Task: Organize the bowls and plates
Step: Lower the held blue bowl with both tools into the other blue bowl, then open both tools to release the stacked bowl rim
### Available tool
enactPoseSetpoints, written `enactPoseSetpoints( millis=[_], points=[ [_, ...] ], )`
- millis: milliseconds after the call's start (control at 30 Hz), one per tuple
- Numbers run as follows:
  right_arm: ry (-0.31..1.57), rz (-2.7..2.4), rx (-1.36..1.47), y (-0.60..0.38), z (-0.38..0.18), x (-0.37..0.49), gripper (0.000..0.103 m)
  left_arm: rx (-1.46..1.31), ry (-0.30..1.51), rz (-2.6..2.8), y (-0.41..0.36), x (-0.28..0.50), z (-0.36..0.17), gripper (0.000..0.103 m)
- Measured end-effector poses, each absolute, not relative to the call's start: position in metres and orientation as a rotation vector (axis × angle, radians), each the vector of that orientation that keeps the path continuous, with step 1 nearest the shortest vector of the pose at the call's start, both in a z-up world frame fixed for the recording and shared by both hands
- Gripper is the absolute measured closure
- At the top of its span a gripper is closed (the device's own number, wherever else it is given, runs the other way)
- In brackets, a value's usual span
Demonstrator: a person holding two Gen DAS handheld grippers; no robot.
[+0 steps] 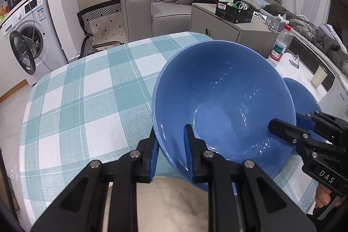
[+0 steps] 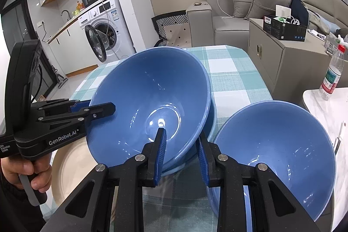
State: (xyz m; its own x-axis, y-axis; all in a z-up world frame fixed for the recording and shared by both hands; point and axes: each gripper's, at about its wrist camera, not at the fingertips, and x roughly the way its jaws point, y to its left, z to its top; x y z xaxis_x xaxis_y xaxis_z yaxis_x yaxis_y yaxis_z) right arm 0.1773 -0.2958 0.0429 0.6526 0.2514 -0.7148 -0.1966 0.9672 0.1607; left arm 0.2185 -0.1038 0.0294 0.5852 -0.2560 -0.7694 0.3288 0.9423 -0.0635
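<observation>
A large blue bowl (image 1: 221, 101) is tilted above the checked tablecloth (image 1: 87, 90), and a second blue rim (image 2: 214, 110) shows just beneath it. My left gripper (image 1: 170, 156) is shut on its near-left rim, one finger inside and one outside. My right gripper (image 2: 181, 156) grips the opposite rim of the same bowl (image 2: 152, 101). In each view the other gripper shows at the frame's edge, the right gripper (image 1: 287, 123) and the left gripper (image 2: 95, 107). Another blue bowl (image 2: 276, 149) sits to the right. A beige plate (image 2: 71, 162) lies under the left side.
A white side table (image 1: 293, 73) to the right holds a water bottle (image 1: 280, 45) and a pale cup (image 1: 318, 78). Beyond the table stand a grey cabinet (image 2: 282, 62), a sofa (image 1: 174, 5) and a washing machine (image 1: 28, 36) with its door open.
</observation>
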Motion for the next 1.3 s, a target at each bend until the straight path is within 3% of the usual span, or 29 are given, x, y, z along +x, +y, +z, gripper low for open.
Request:
enactPoseSetpoints(
  millis=[533, 933, 1100, 1167, 1300],
  points=[
    [0.817, 0.256, 0.071, -0.297, 0.041, 0.178, 0.073, 0.108, 0.891, -0.331, -0.107, 0.219, 0.024, 0.084],
    [0.784, 0.236, 0.043, -0.297, 0.045, 0.175, 0.065, 0.098, 0.909, -0.343, -0.105, 0.219, 0.019, 0.078],
    [0.763, 0.255, 0.077, -0.306, 0.053, 0.172, 0.065, 0.096, 0.901, -0.395, -0.109, 0.209, 0.023, 0.052],
    [0.75, 0.266, 0.081, -0.31, 0.058, 0.17, 0.055, 0.099, 0.894, -0.402, -0.111, 0.205, 0.025, 0.051],
    [0.722, 0.284, 0.088, -0.316, 0.068, 0.165, 0.049, 0.091, 0.876, -0.401, -0.111, 0.196, 0.031, 0.043]
  ],
)
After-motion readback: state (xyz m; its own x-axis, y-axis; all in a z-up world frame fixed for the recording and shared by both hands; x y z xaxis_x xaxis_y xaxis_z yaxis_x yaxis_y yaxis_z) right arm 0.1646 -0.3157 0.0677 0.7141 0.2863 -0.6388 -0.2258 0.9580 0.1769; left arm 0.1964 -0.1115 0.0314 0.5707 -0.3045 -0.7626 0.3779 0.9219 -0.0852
